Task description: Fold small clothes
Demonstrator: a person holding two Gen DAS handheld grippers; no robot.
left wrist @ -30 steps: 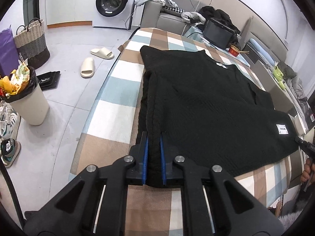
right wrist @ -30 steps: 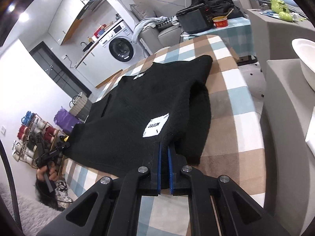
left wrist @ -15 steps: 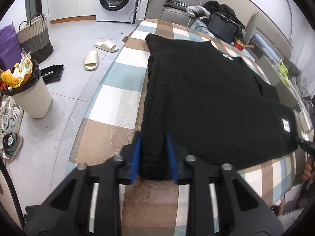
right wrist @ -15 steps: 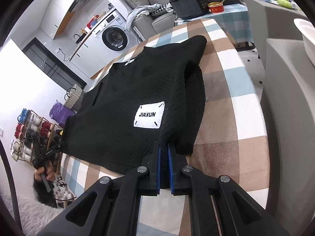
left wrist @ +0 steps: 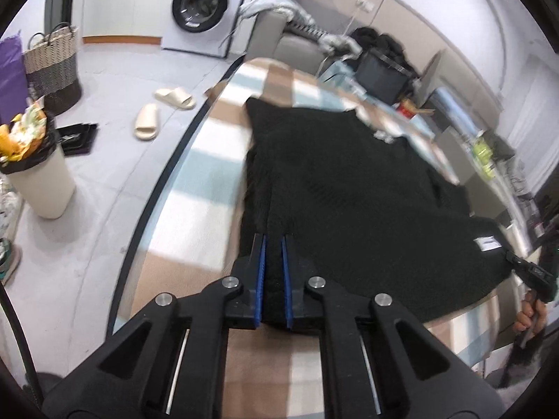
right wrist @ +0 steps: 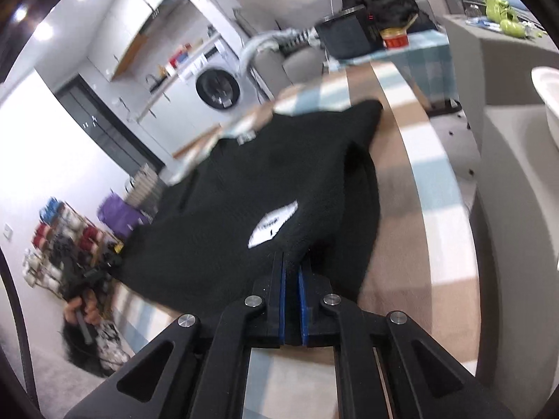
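A black knit sweater (left wrist: 349,181) lies spread on a table with a checked cloth (left wrist: 195,181). My left gripper (left wrist: 273,244) is shut on the sweater's near hem at its left corner. My right gripper (right wrist: 292,262) is shut on the hem at the other corner, just below a white label (right wrist: 274,223). Both hem corners are lifted off the cloth, and the sweater (right wrist: 265,188) rises toward each gripper. The far gripper shows small at the right edge of the left wrist view (left wrist: 524,269).
A bin (left wrist: 38,174), a basket (left wrist: 52,66), slippers (left wrist: 146,125) and a washing machine (left wrist: 202,3) stand on the floor to the left. A grey counter (right wrist: 517,139) with a white bowl (right wrist: 548,94) runs along the table's right side. A black box (right wrist: 346,35) sits beyond the far end.
My left gripper opened around the hem half a second ago and has shut on it again. Both grippers have lifted the hem and both views are blurred with motion.
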